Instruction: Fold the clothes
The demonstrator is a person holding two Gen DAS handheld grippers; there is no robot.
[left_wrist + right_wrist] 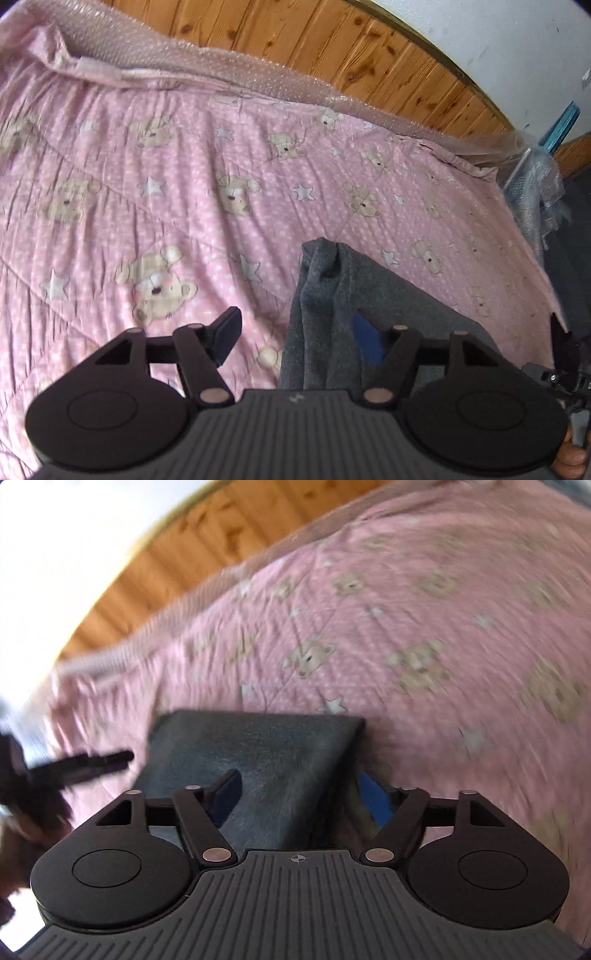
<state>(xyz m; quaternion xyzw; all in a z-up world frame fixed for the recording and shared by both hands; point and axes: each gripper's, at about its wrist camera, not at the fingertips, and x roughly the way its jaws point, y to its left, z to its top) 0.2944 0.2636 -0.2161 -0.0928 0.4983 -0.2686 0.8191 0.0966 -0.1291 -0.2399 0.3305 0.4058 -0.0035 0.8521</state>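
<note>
Both grippers are spread wide, grasping nothing: left gripper (295, 334), right gripper (299, 797). The grey cloth (332, 302) lies between their fingers on the pink bed (147, 184).

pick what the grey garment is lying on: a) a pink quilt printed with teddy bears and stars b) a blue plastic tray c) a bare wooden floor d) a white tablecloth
a, the grey garment drapes over the pink quilt, whose bear and star print shows all around it in both wrist views.
</note>
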